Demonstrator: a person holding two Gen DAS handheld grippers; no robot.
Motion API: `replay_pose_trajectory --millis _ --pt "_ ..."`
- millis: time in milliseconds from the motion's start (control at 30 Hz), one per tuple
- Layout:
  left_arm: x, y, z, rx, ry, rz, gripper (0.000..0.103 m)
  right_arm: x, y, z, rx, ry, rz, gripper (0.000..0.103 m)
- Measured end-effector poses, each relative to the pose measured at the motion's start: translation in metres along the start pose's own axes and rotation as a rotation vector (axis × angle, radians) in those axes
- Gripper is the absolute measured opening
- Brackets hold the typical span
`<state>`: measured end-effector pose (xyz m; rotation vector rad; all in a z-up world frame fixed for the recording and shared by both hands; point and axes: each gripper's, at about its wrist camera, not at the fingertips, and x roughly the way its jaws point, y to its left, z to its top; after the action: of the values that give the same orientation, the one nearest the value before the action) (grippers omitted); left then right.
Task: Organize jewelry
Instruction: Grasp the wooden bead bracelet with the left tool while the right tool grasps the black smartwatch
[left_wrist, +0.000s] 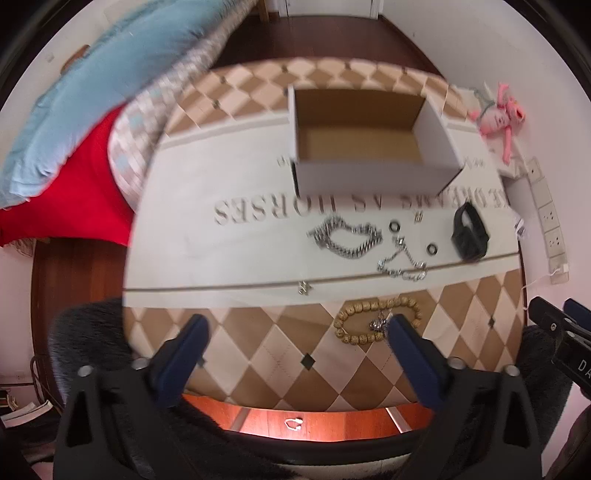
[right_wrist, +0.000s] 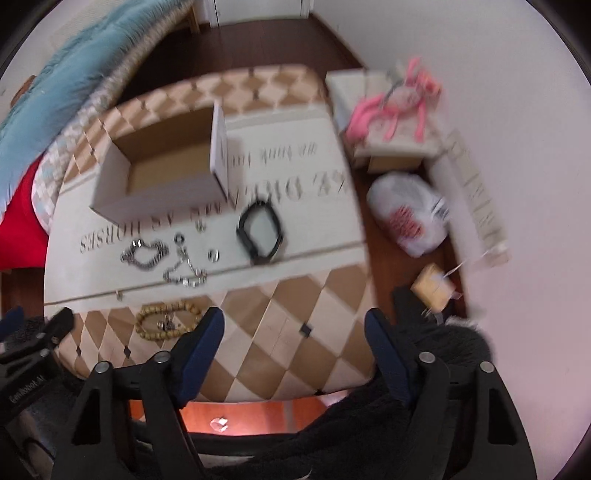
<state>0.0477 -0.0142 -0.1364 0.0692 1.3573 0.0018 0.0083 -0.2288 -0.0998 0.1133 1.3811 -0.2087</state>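
Observation:
An open white cardboard box stands on the far part of the checkered table. In front of it lie a thick silver chain, a thin silver chain, two small rings, a black band, a wooden bead bracelet with a small silver piece inside it, and a small charm. My left gripper is open and empty above the near table edge. My right gripper is open and empty, right of the bracelet.
A white runner with printed letters crosses the table. Blue and red bedding lies at left. A pink plush toy, a power strip, a white plastic bag and a small carton sit at right.

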Motion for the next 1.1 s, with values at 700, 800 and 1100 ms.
replay_pose_trajectory --millis 700,800,1100 --pt "0.092 -0.021 -0.015 -0.012 0.175 -0.085 0.075 0.080 0.001 0.001 0.033 0.132 -0.011 0.073" --pt "0.089 -0.024 -0.013 0.006 0.161 -0.080 0.074 0.085 -0.002 0.001 0.035 0.136 -0.010 0.073" --pt "0.090 -0.051 -0.009 0.052 0.136 -0.135 0.014 0.095 -0.003 -0.001 0.042 0.149 -0.008 0.073"
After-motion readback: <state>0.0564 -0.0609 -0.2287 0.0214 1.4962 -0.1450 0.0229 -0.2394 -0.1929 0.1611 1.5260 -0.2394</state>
